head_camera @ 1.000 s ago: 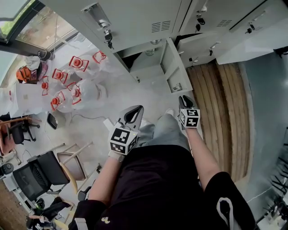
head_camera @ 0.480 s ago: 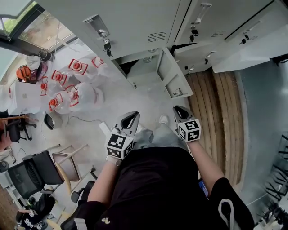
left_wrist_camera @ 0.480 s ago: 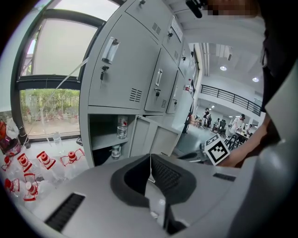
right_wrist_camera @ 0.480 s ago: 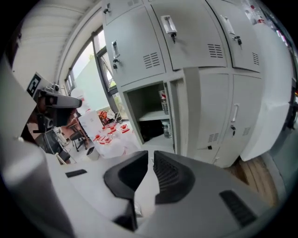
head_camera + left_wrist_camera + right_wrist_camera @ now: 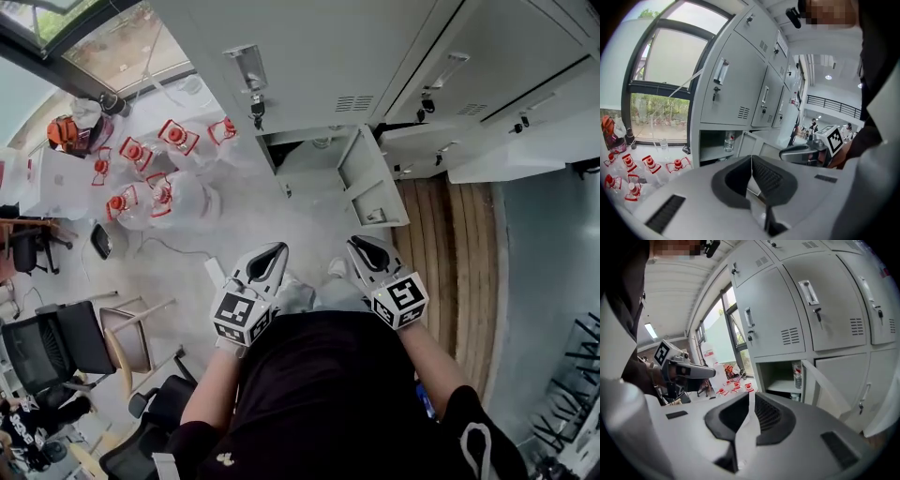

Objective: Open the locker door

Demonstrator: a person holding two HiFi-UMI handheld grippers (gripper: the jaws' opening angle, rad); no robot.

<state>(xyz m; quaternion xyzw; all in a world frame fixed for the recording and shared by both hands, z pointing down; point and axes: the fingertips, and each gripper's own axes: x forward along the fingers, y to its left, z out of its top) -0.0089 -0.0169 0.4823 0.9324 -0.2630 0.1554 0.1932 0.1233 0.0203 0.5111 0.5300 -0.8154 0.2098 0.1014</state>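
Note:
The lower locker [image 5: 305, 155] stands open, its grey door [image 5: 370, 183] swung out to the right. Inside is a water bottle [image 5: 797, 375], also seen as the bottle [image 5: 729, 140] in the left gripper view. My left gripper [image 5: 279, 250] and right gripper [image 5: 359, 246] hang close to the person's body, well short of the door, both shut with nothing between their pads. In the left gripper view my left gripper [image 5: 751, 161] points at the open compartment [image 5: 715, 145]. My right gripper [image 5: 751, 400] faces the door [image 5: 827, 385] edge-on.
Closed lockers with handles and keys [image 5: 253, 89] surround the open one. Bagged jugs with red caps [image 5: 150, 178] lie on the floor at the left by a window. Chairs [image 5: 127, 337] stand at the lower left. A wooden floor strip [image 5: 450, 272] runs at the right.
Both grippers have drawn back from the locker toward the person's body. The head view has tilted up, showing more of the upper lockers. The door stays open.

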